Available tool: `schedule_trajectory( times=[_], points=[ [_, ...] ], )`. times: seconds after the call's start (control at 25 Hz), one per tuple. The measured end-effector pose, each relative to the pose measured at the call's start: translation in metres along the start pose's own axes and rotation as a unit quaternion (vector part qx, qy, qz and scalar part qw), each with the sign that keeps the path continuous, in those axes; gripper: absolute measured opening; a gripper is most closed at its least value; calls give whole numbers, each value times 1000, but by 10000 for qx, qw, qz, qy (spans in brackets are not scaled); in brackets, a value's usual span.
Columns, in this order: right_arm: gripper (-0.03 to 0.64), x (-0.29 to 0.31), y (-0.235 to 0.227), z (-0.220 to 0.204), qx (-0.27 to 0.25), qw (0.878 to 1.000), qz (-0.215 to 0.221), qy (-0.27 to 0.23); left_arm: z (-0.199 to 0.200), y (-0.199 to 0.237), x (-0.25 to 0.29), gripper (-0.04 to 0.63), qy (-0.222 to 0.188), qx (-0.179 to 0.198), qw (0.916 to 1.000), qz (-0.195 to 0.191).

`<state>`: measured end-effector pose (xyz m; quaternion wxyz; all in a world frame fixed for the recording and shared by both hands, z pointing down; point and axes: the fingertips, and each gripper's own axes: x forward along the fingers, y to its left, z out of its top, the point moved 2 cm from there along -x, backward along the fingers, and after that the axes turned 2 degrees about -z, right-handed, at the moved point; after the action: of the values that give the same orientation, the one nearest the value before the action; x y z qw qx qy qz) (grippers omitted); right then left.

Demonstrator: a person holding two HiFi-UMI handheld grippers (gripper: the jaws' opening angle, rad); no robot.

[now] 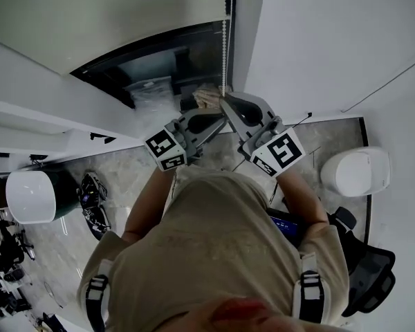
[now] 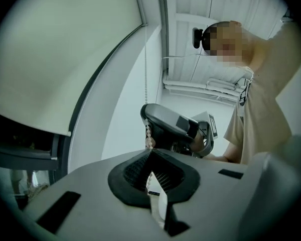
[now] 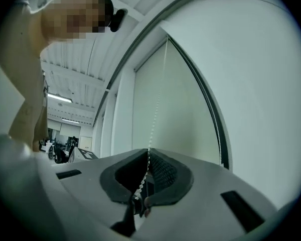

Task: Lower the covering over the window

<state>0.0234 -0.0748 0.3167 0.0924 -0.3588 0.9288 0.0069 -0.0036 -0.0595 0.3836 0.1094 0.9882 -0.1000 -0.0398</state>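
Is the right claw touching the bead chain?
Touching. The right gripper view shows the right claw closed, with the bead chain pinched where its tips meet.

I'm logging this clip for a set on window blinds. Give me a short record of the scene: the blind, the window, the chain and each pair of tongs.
blind: partly down, bottom edge above a dark strip
window: lower part still uncovered
bead chain: hangs beside the blind, runs down into both tongs
left tongs: shut on the bead chain
right tongs: shut on the bead chain
spacing: the two tips sit close together on the chain
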Motion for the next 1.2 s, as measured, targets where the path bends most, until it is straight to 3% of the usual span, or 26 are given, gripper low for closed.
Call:
schedule_trajectory(
  times=[0.24, 0.32, 0.4, 0.48, 0.56, 0.68, 0.76, 0.92, 0.96, 1.04, 1.2],
  points=[
    [14, 7, 8, -24, 79, 9992, 162, 362, -17, 2, -12, 20, 373, 402, 9985, 30],
    [12, 5, 5, -34, 231, 9986, 118, 454, -22, 4, -18, 21, 268, 275, 9992, -146],
    [12, 2, 0, -37, 302, 9983, 26, 488, -5, 11, -27, 204, -173, -6, 9991, -374],
    [12, 2, -3, -38, 322, 9979, -31, 555, 33, 21, -30, 221, -636, -13, 9968, -493],
    [12, 0, -1, -45, 344, 9971, -26, 682, 75, 23, -21, 219, -883, 158, 9942, -591],
    [12, -5, 0, -59, 491, 9955, -41, 813, 107, 20, 12, 205, -831, 403, 9942, -552],
    [12, -7, 0, -64, 516, 9951, -75, 842, 106, 23, 21, 28, -856, 438, 9946, -392],
    [14, -10, 3, -55, 407, 9975, 39, 580, 103, 25, 7, 20, -1041, 525, 9930, -179],
    [14, -13, 0, -48, 501, 9981, 48, 359, 101, 24, 4, 20, -967, 629, 9932, -136],
    [124, -17, -10, -25, 729, 9973, -38, -107, 90, 22, -1, 20, -774, 672, 9947, -129],
    [129, -8, -9, 13, 589, 9977, 9, -343, 47, 13, -7, 20, -413, 409, 9983, -73]
  ],
)
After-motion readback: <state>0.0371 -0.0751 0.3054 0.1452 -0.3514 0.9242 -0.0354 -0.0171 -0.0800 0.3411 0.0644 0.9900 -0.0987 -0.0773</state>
